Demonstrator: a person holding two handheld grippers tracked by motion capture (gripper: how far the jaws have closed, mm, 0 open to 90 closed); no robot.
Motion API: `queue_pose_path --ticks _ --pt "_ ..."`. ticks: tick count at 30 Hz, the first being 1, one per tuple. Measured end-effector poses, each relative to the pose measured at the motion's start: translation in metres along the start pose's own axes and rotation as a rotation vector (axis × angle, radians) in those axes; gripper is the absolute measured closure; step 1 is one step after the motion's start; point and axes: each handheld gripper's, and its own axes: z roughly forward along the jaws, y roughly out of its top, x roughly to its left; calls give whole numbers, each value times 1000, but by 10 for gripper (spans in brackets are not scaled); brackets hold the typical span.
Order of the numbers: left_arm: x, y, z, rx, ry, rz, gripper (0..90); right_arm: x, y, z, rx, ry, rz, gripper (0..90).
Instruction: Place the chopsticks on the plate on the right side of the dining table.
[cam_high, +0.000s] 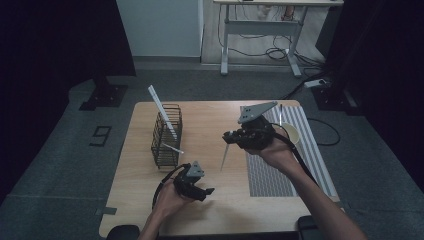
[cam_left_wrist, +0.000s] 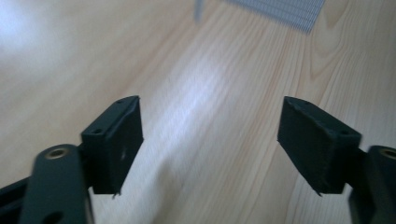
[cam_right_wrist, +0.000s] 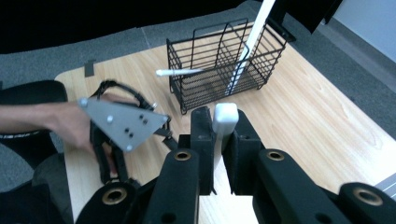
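A black wire basket (cam_high: 166, 135) stands on the left half of the wooden table (cam_high: 145, 205). One long white utensil (cam_high: 162, 112) leans upright in it, and a second white one (cam_high: 172, 148) pokes out of its near side. My right gripper (cam_high: 231, 137) hovers over the table's middle, shut on a third white utensil (cam_high: 224, 159) that hangs slanting down from the jaws. Its handle end (cam_right_wrist: 225, 116) sits pinched between the pads, with the basket (cam_right_wrist: 224, 65) beyond it. My left gripper (cam_high: 207, 192) is low near the front edge, open (cam_left_wrist: 210, 140) over bare wood with nothing between the jaws.
A grey ribbed mat (cam_high: 270, 170) covers the table's right side, and a paper cup (cam_high: 291, 135) stands on it behind the right hand. The mat's corner (cam_left_wrist: 280, 11) lies ahead of the left jaws. Dark floor surrounds the table, with a desk at the back.
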Motion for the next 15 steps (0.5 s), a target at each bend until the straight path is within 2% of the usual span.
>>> queue_pose_path --ticks 8,15 --pt "-1 25 -1 -55 -34 34 383 9 -12 7 21 27 0 821" --pt "-7 35 7 -84 -60 58 494 14 -15 11 22 52 2 822"
